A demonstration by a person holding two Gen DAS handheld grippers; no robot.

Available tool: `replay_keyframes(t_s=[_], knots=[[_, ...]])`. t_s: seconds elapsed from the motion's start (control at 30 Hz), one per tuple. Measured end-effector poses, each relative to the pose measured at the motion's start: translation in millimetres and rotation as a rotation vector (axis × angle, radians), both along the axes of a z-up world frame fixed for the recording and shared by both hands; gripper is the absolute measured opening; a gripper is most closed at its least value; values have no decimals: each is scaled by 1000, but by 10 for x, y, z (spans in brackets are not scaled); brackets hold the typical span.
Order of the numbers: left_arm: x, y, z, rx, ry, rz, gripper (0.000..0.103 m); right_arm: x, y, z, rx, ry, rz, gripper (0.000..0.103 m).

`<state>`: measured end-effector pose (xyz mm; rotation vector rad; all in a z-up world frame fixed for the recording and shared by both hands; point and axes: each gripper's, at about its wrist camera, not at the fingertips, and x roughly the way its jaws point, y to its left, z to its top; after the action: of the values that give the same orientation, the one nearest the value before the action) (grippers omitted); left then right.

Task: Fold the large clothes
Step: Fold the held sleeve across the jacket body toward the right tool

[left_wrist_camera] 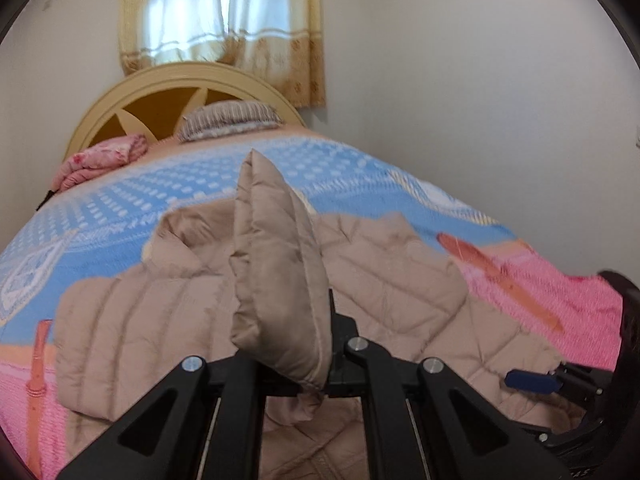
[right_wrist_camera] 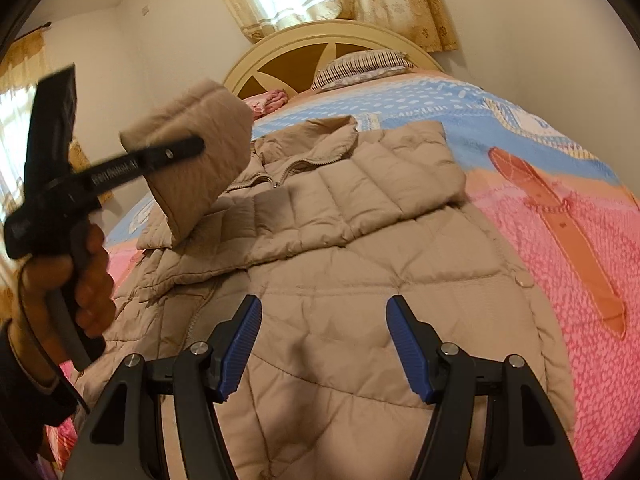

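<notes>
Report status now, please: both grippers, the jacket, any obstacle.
Left gripper shut on jacket sleeve, lifted. Right gripper open, empty, over beige jacket on bed. No obstacle seen.

Quilted beige jacket [right_wrist_camera: 360,280] covered near and middle bed, leaving no bare surface under right gripper [right_wrist_camera: 324,344], whose blue pads stood apart with nothing between; lifted sleeve [right_wrist_camera: 192,152], clamped in left gripper [right_wrist_camera: 200,145], blocked air above jacket's left side; hand [right_wrist_camera: 90,276] and handle filled near left; right sleeve lay folded across chest; blanket [right_wrist_camera: 560,216] bare at right; far strip free up to pillow [right_wrist_camera: 360,66], pink bundle [left_wrist_camera: 100,160] and headboard [right_wrist_camera: 320,36].
</notes>
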<state>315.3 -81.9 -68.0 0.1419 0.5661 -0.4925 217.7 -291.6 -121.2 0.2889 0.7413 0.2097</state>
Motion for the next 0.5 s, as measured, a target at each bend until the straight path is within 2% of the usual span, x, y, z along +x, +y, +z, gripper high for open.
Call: replay_keyframes(t_s=[0.13, 0.27, 0.33, 0.4, 0.47, 0.5], knots=[[-40, -177, -130, 47, 15, -36, 10, -9, -25, -77, 13, 10, -11, 66], [-141, -245, -50, 63, -8, -74, 17, 0, -43, -150, 25, 20, -16, 66], [-210, -250, 32, 61, -33, -84, 26, 14, -54, -173, 31, 19, -16, 66], [-248, -233, 78, 55, -56, -73, 56, 14, -56, -179, 33, 18, -16, 66], [-278, -92, 164, 43, -89, -38, 68, 4, -58, -173, 35, 15, -16, 66], [-270, -6, 187, 38, -98, -23, 70, -6, -60, -171, 35, 15, -17, 66]])
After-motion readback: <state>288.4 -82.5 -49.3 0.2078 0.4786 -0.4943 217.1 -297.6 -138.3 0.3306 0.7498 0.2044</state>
